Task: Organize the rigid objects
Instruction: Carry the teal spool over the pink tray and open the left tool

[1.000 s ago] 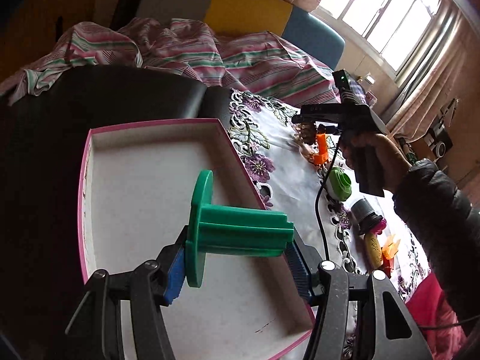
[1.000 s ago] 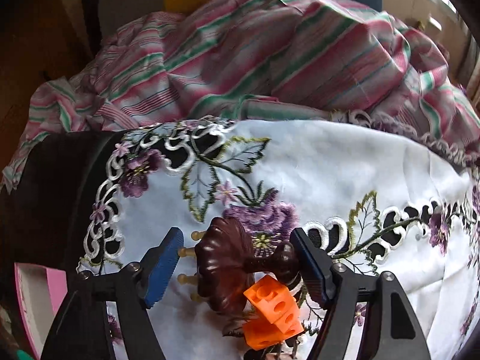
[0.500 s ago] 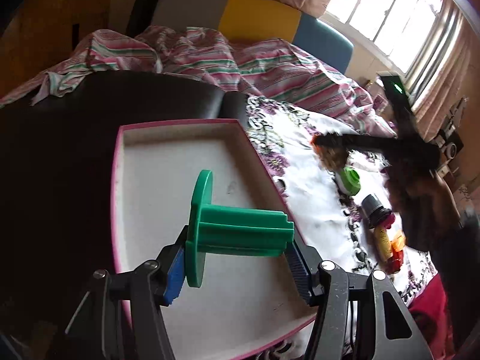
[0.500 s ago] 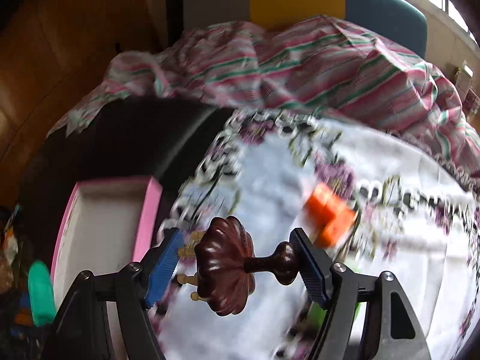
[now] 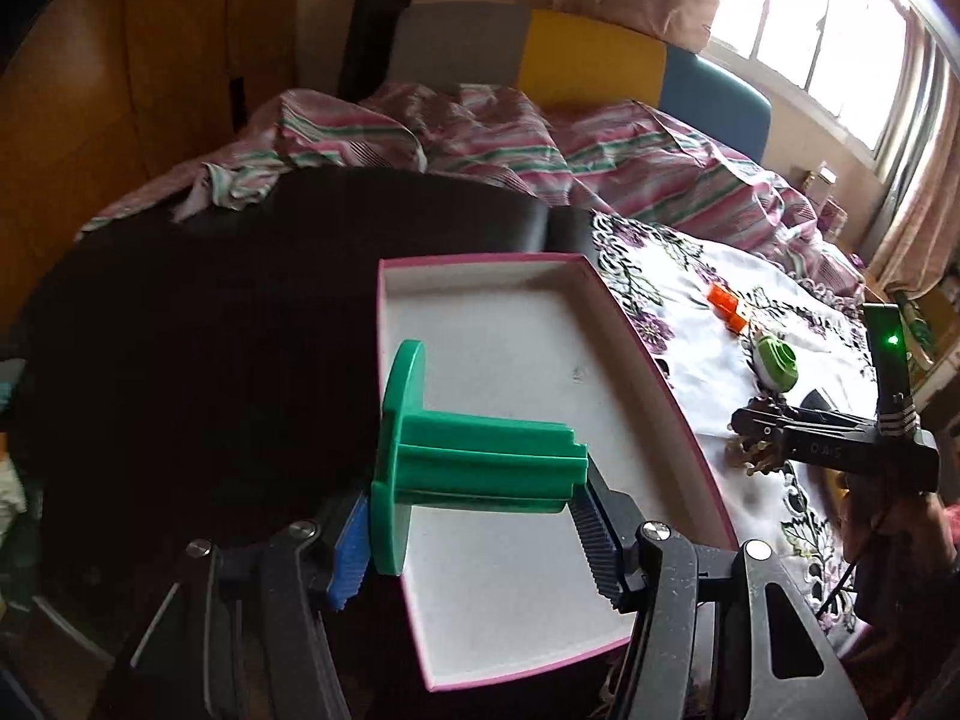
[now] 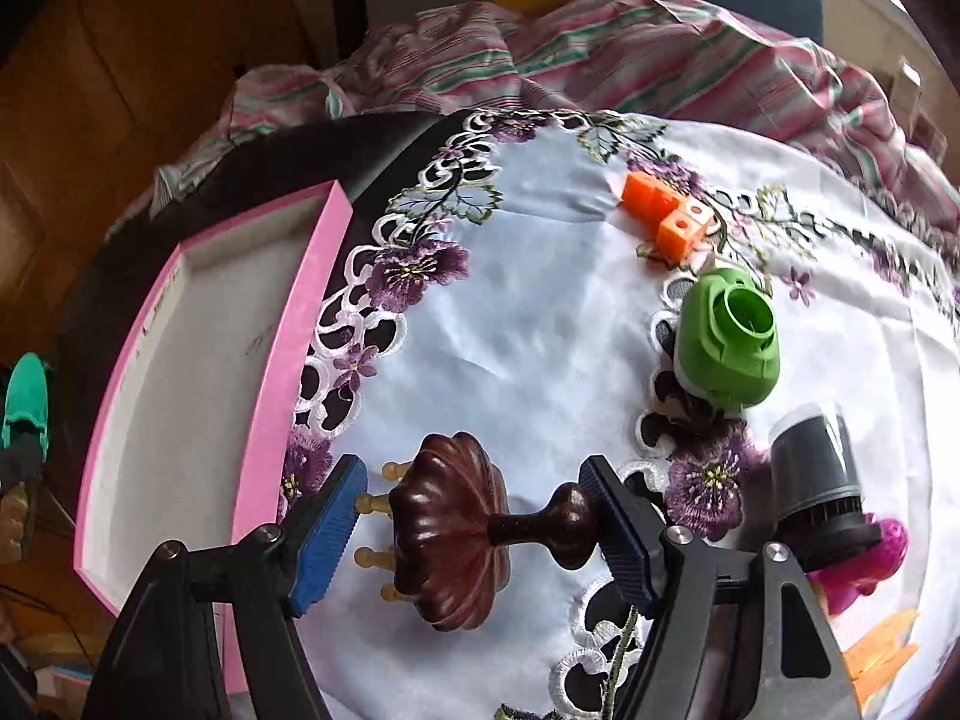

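Note:
My left gripper (image 5: 474, 516) is shut on a green plastic spool (image 5: 474, 456), held sideways above the near part of a pink-rimmed white tray (image 5: 636, 336). My right gripper (image 6: 474, 528) is shut on a dark brown wooden massager (image 6: 456, 528) with pale pegs, held above the white embroidered cloth (image 6: 540, 300), right of the tray (image 6: 288, 354). In the left wrist view the right gripper (image 5: 756, 444) shows at the right with the massager. The spool also shows at the left edge of the right wrist view (image 6: 24, 402).
On the cloth lie orange blocks (image 6: 666, 210), a green cap-like piece (image 6: 729, 342), a dark grey cylinder (image 6: 816, 480), a pink item (image 6: 870, 558) and an orange clip (image 6: 882, 660). A striped blanket (image 5: 540, 138) lies behind. The tray rests on a black surface (image 5: 210, 312).
My right gripper has lifted the massager off the cloth, away from the orange blocks, and pulled back toward the near side. My left gripper has drawn back with the spool, toward the tray's near left edge.

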{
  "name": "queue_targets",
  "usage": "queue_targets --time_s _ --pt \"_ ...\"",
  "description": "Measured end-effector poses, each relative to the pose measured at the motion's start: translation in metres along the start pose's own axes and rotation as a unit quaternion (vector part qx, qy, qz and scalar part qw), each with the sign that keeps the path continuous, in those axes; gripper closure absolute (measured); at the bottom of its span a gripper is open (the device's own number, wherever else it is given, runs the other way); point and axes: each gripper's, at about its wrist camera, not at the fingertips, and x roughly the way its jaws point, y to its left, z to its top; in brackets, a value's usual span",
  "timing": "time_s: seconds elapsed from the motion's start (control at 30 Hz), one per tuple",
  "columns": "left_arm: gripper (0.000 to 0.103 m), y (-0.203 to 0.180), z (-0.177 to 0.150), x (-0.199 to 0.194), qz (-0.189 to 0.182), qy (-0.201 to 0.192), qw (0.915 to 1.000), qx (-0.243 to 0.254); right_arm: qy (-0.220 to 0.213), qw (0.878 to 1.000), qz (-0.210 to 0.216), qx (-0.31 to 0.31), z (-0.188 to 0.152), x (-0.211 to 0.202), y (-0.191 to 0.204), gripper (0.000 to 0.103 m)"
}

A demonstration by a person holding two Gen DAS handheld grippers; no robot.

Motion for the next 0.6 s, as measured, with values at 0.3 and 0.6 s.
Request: queue_targets --time_s 0.3,0.6 --pt "0.043 -0.008 0.000 -0.003 0.015 0.000 0.9998 0.014 0.006 1.000 0.004 -0.005 0.003 0.000 0.003 0.029" --pt "0.043 -0.020 0.002 0.011 0.004 0.017 0.9996 0.022 0.012 1.000 -0.001 -0.008 0.004 0.002 0.003 0.029"
